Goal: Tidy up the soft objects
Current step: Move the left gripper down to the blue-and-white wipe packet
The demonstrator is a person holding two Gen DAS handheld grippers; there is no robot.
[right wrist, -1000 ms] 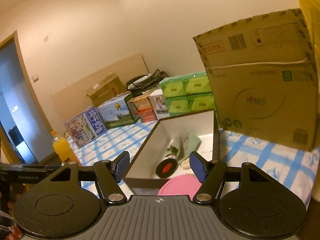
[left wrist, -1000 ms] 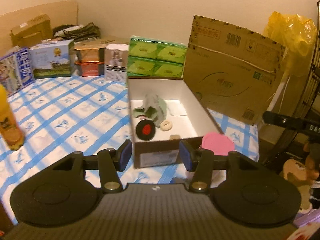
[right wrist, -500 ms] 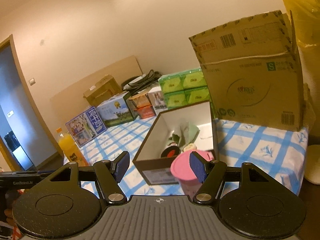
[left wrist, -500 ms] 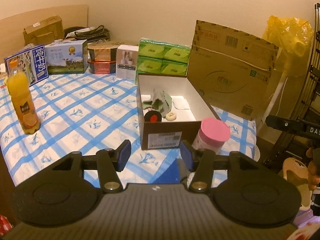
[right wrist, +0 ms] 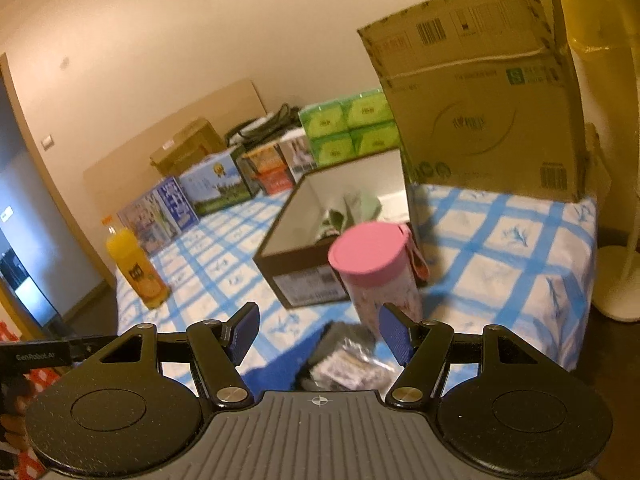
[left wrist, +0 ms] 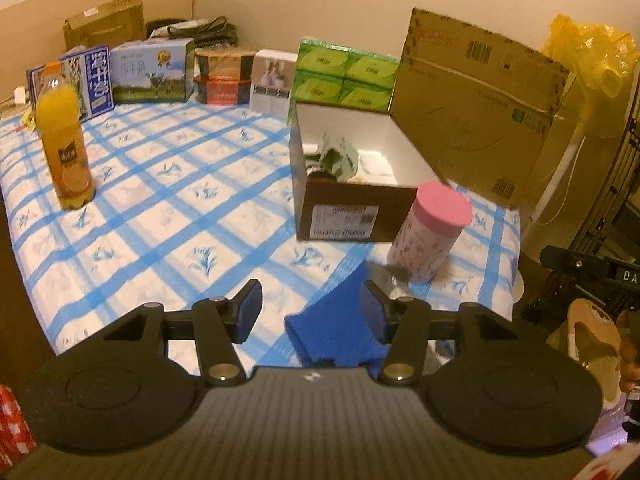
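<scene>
Blue cloth point(left wrist: 336, 328) lies at the bench's near edge, both claws released and empty.

Left wrist view: the left claw point(left wrist: 312, 312) hangs spread wide above the blue-checked bench point(left wrist: 168, 200), the blue cloth flat beneath it, nearer its right finger. Just beyond stands a pink-lidded canister point(left wrist: 430, 236), touching or just beside the near right corner of the open box point(left wrist: 340, 212), which holds a green soft piece point(left wrist: 340, 156). An orange juice bottle point(left wrist: 64, 140) stands upright near the left edge. Right wrist view: the right claw point(right wrist: 320, 334) is likewise spread, gripping nothing; between its fingers lies a crinkled clear packet point(right wrist: 344, 364) beside a strip of the blue cloth point(right wrist: 272, 376). The canister point(right wrist: 374, 272) stands behind it, the box point(right wrist: 304, 264) beyond, a tall cardboard carton point(right wrist: 480, 120) at the far right corner.
</scene>
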